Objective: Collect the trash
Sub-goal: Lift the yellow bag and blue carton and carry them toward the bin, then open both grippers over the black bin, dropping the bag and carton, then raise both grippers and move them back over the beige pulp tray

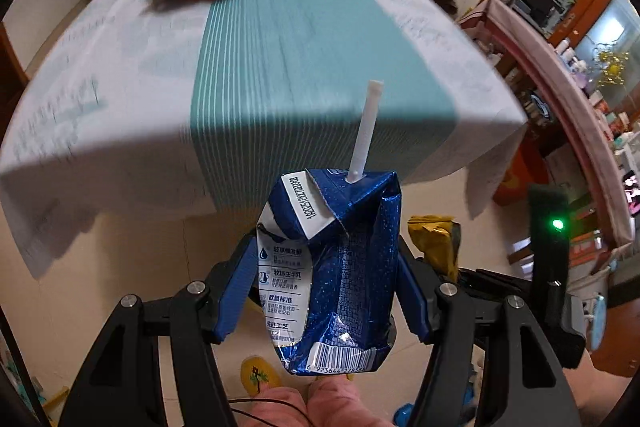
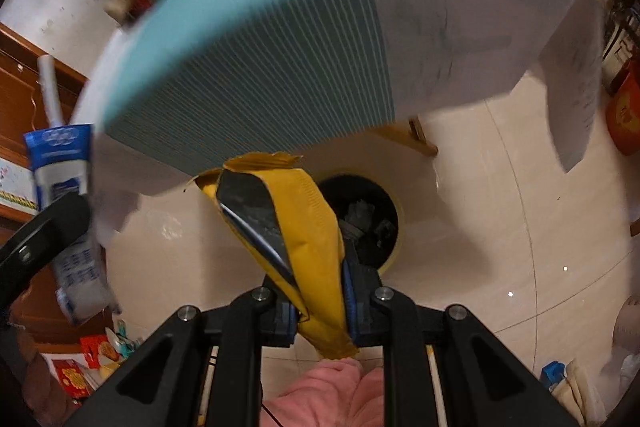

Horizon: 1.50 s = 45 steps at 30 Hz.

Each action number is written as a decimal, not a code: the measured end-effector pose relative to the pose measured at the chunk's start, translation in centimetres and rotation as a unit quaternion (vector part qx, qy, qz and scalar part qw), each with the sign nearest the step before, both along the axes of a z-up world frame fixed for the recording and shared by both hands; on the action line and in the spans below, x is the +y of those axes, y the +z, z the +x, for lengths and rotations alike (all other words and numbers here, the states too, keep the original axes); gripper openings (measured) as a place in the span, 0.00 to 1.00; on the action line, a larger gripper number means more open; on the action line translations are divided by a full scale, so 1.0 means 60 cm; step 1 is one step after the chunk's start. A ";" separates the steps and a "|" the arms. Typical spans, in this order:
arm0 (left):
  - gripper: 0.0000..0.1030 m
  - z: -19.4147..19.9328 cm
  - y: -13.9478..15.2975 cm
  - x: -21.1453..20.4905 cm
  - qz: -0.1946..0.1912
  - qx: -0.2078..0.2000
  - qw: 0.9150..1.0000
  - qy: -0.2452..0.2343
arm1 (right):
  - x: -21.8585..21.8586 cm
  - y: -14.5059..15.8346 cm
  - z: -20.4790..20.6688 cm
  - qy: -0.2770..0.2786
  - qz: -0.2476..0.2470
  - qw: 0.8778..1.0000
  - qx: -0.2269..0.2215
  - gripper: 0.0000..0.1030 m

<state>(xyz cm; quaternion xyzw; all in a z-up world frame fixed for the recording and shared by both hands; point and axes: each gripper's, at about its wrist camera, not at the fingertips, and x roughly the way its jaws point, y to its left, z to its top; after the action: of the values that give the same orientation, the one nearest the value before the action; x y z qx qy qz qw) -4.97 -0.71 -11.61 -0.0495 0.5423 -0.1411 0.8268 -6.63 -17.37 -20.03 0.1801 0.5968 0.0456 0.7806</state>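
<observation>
Left wrist view: my left gripper [image 1: 328, 267] was clamped on a crushed blue carton [image 1: 334, 267], its straw [image 1: 366, 131] pointing at the table's [image 1: 120, 67] near edge. My right gripper [image 2: 322, 291] pinched a yellow wrapper [image 2: 296, 227] above the floor bin [image 2: 366, 219], just beyond that edge.

Warm indoor light, fairly bright, probably from overhead. Heavy motion blur across the bench [image 1: 304, 39] and its far clutter in both views; sharp only on the near carton [image 1: 332, 267] and yellow bag [image 2: 296, 239]. Glare glinting off the carton's foil. Soft shadow under the bench on the floor [image 2: 500, 227]. Strong fisheye bending, dark vignette at corners.
</observation>
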 end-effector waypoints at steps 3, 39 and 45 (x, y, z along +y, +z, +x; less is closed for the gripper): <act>0.62 -0.011 -0.079 0.001 0.016 0.006 1.000 0.015 | 0.003 -0.081 0.007 0.004 0.003 1.000 0.022 0.17; 0.68 0.057 -0.424 0.013 0.062 0.027 0.996 0.062 | 0.036 -0.387 0.058 -0.015 0.011 1.000 0.016 0.59; 0.68 0.042 -0.374 0.020 0.064 0.032 0.995 0.069 | 0.038 -0.315 0.044 -0.019 0.011 1.000 0.004 0.59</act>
<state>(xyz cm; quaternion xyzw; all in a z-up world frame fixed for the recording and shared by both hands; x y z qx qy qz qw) -2.46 0.48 -34.04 -0.0379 0.5718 -0.0469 0.8182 -3.96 -15.08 -38.95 0.2001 0.5960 0.0367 0.7768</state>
